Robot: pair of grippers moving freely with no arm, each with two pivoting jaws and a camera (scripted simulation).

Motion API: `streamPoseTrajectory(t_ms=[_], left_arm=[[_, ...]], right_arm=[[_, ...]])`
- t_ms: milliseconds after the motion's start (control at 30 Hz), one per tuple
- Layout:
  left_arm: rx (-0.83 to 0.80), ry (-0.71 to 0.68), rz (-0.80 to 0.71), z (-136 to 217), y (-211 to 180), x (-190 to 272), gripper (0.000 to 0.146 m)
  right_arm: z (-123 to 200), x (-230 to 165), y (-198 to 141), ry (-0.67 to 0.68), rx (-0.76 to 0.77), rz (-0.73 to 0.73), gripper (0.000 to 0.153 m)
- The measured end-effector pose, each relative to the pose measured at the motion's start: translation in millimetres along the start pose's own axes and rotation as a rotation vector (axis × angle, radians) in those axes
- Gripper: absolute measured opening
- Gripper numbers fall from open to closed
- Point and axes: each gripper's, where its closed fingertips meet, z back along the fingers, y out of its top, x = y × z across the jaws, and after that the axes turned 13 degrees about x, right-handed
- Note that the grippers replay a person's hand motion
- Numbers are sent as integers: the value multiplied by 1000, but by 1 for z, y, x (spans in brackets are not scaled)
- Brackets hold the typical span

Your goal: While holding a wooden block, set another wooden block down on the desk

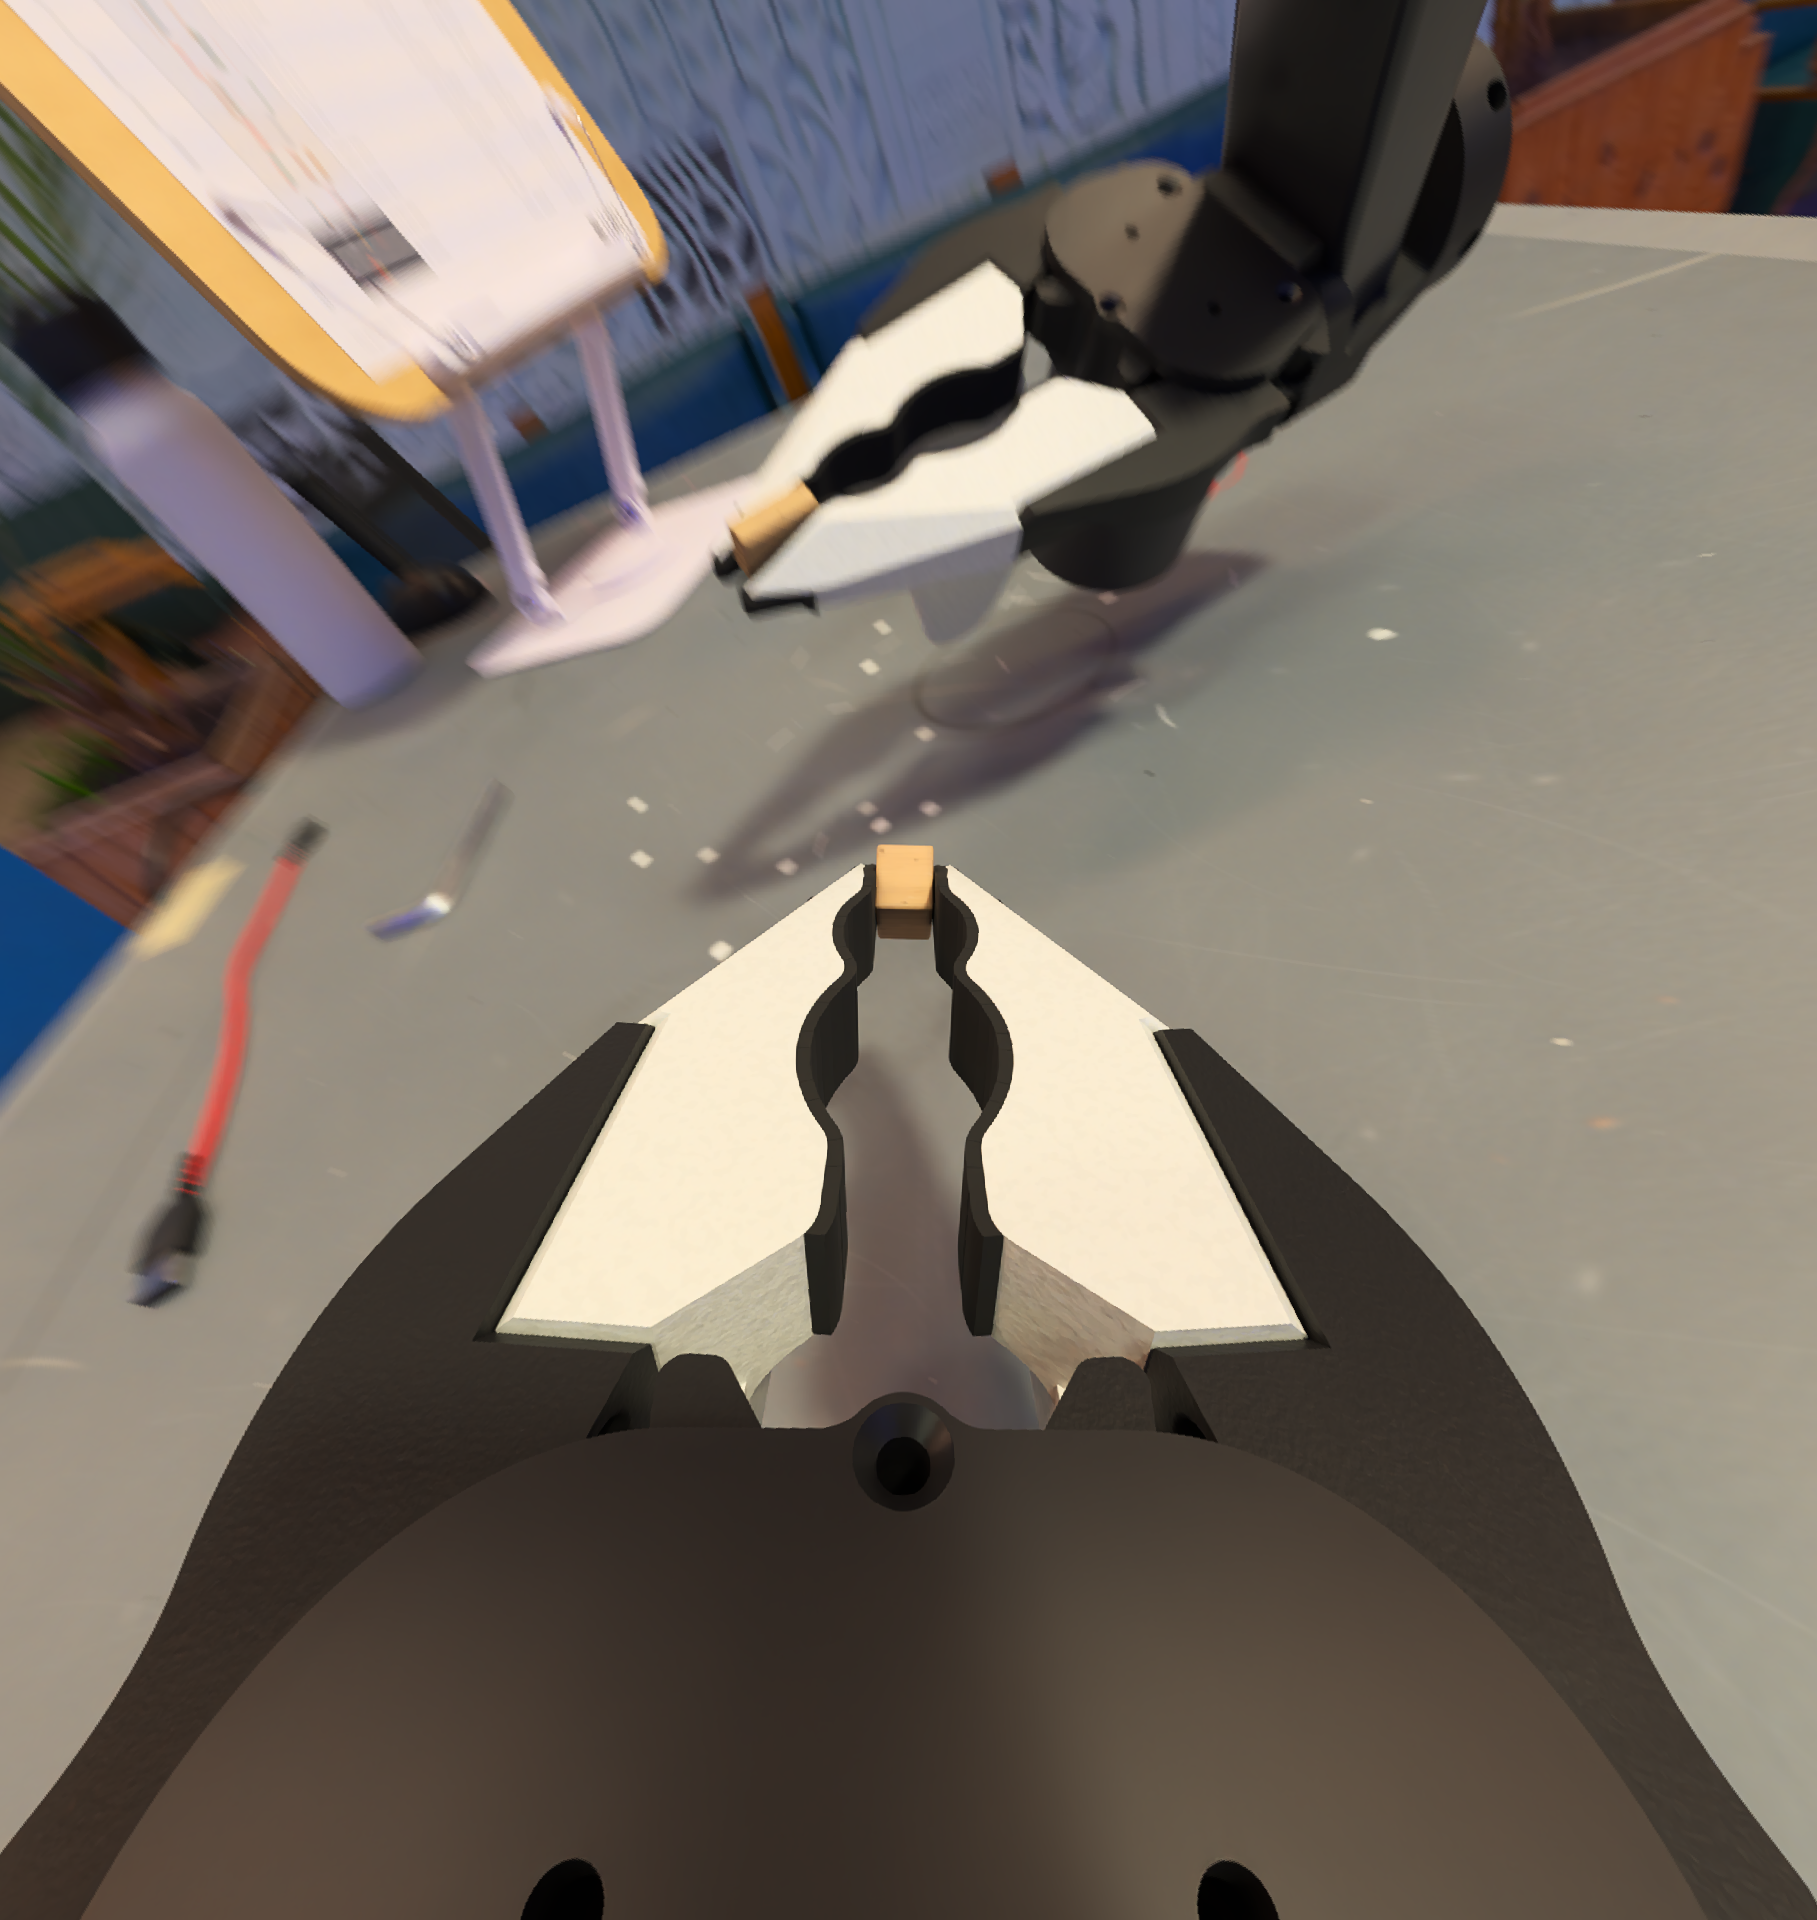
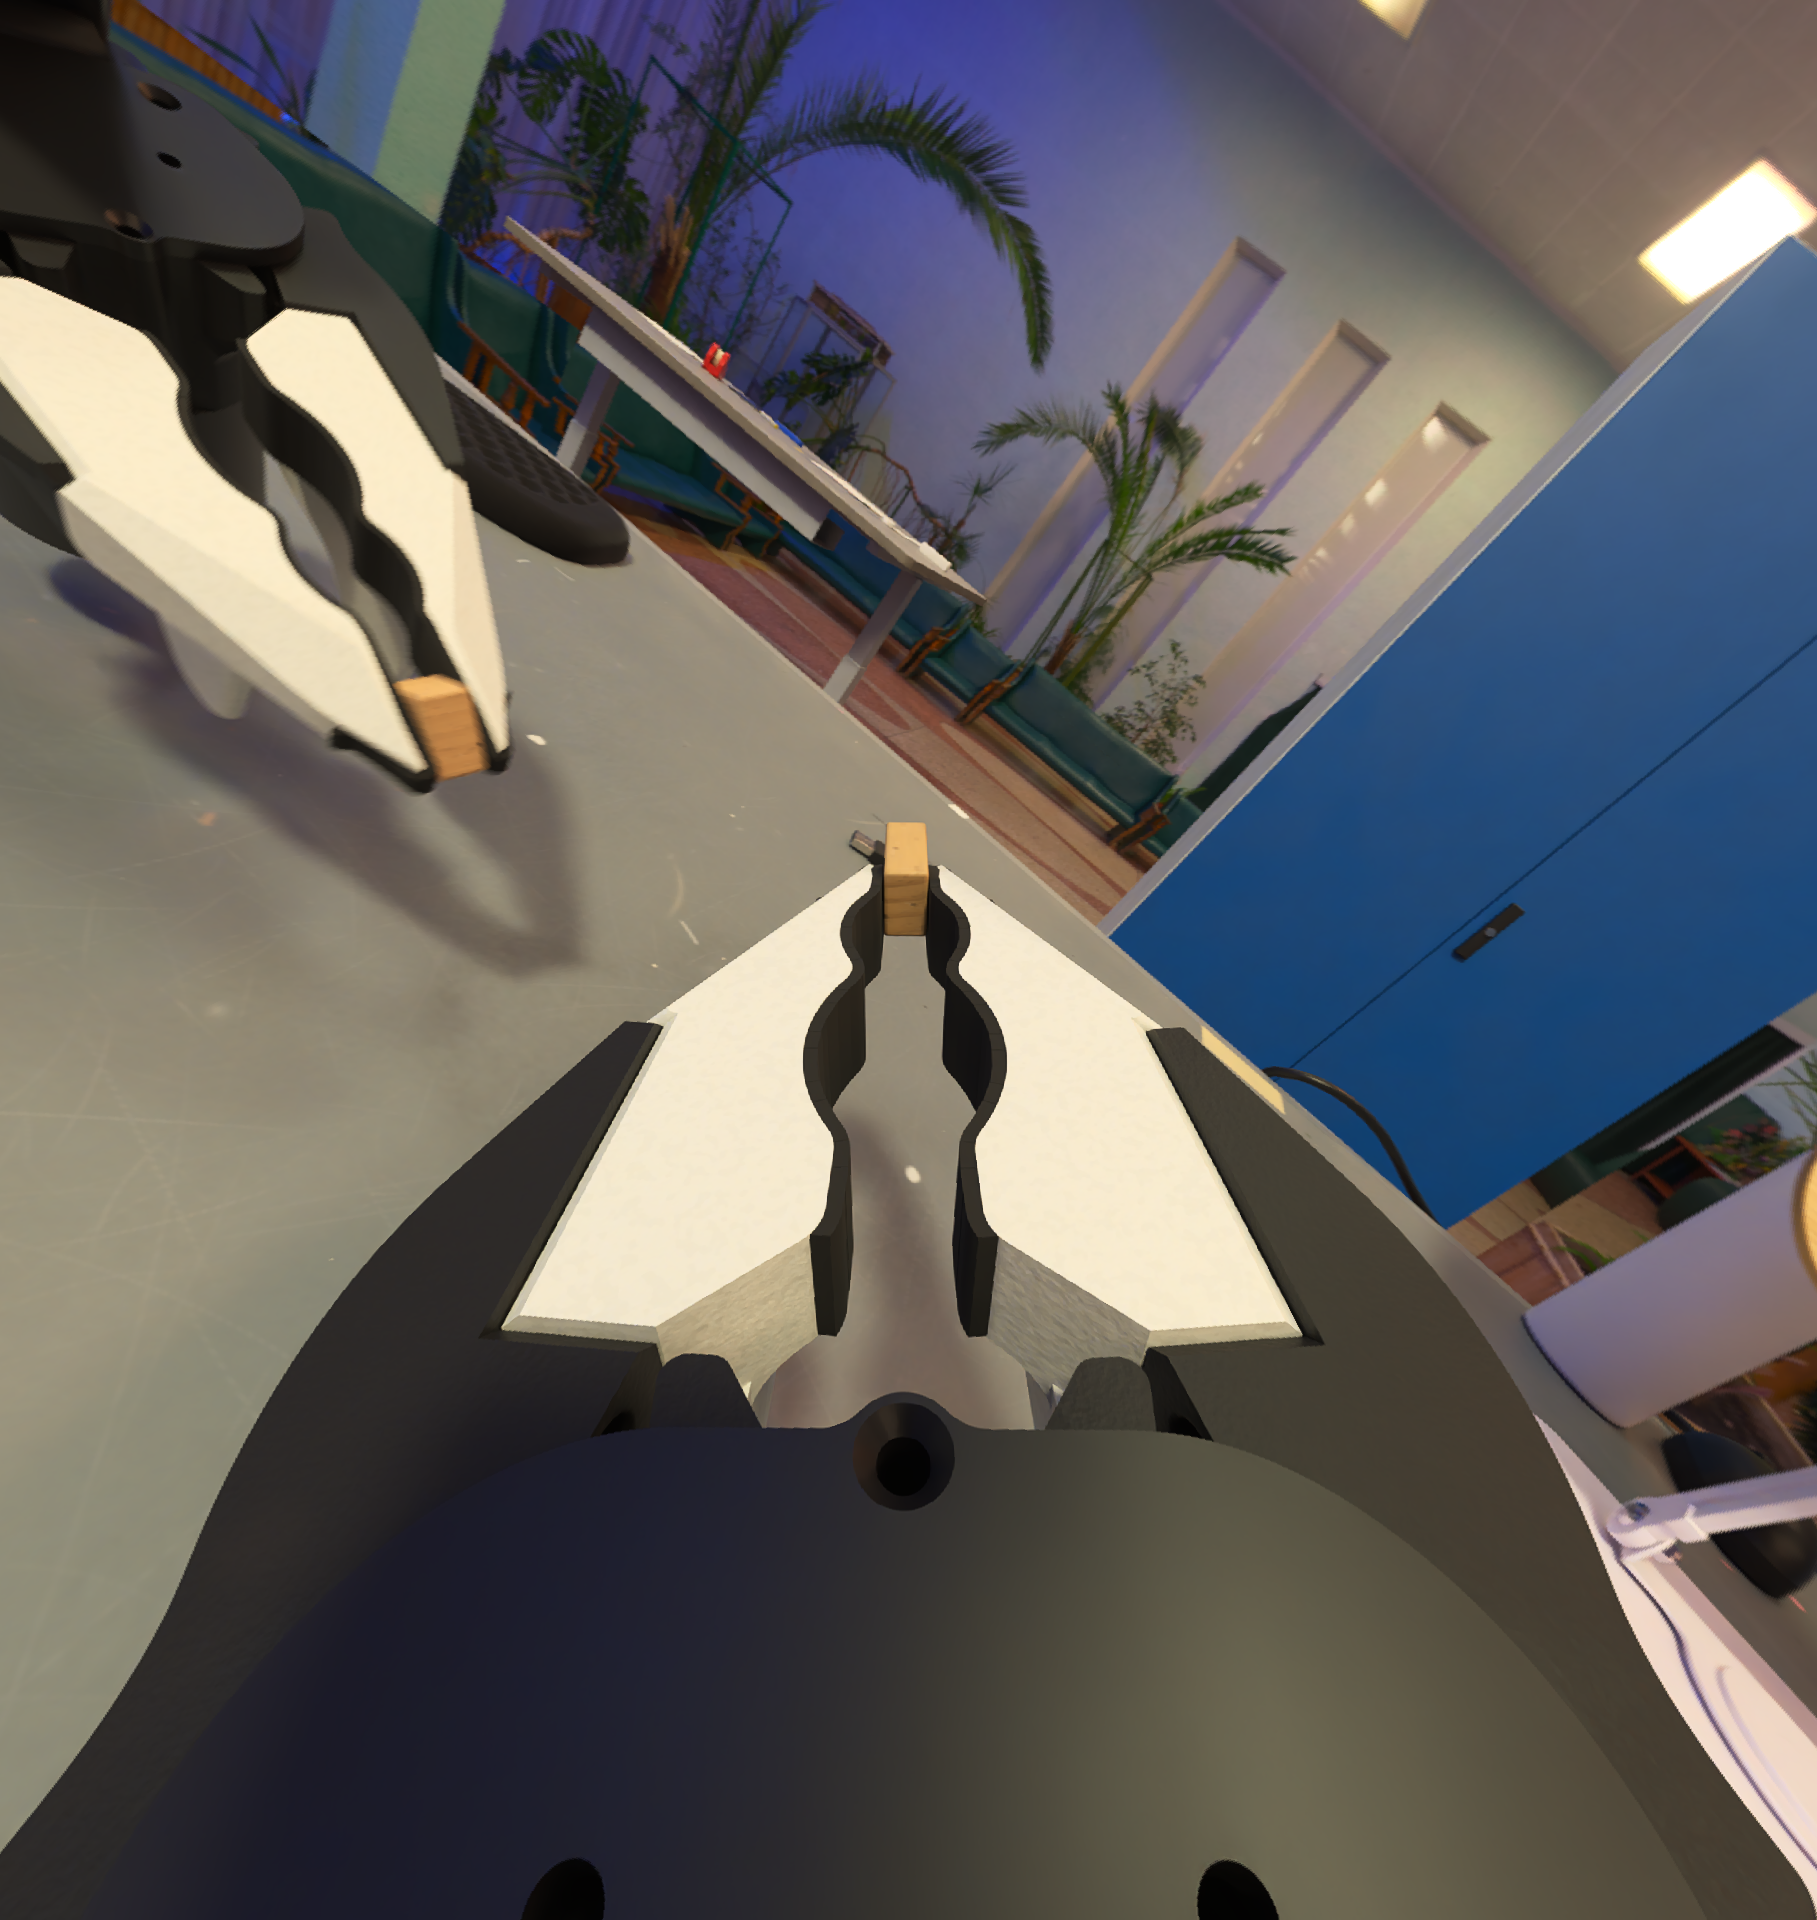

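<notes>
My left gripper (image 1: 905, 883) is shut on a small wooden block (image 1: 905, 896) pinched at its fingertips, held above the grey desk (image 1: 1403, 935). My right gripper (image 2: 905, 883) is shut on a second wooden block (image 2: 905, 878), also at the fingertips and above the desk. In the left wrist view the right gripper (image 1: 769, 566) shows farther off at upper middle with its block (image 1: 774, 528). In the right wrist view the left gripper (image 2: 457, 748) shows at upper left with its block (image 2: 445, 725). Both cast shadows on the desk, so both hang clear of it.
A red cable with a dark plug (image 1: 229, 1039) and a small metal tool (image 1: 457, 873) lie at the desk's left. A screen on a white stand (image 1: 364, 208) and a white cylinder (image 1: 249, 540) stand at the far left. A blue cabinet (image 2: 1558, 779) is beyond the desk edge.
</notes>
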Motion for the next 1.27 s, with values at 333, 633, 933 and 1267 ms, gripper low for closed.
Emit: streamPoseTrajectory(t_ms=[333,633,933,1267], left_arm=[[-296,-236,252,3,-27,41,10],[-419,-288,350,9,-44,47,11],[-480,-308,393,19,-43,43,29],[-501,-40,399,-5,-40,4,43]], right_arm=[[4,16,-3,-62,-13,6,6],[14,42,18,-236,89,113,7],[12,37,12,-214,70,76,7],[10,39,10,-221,74,38,7]])
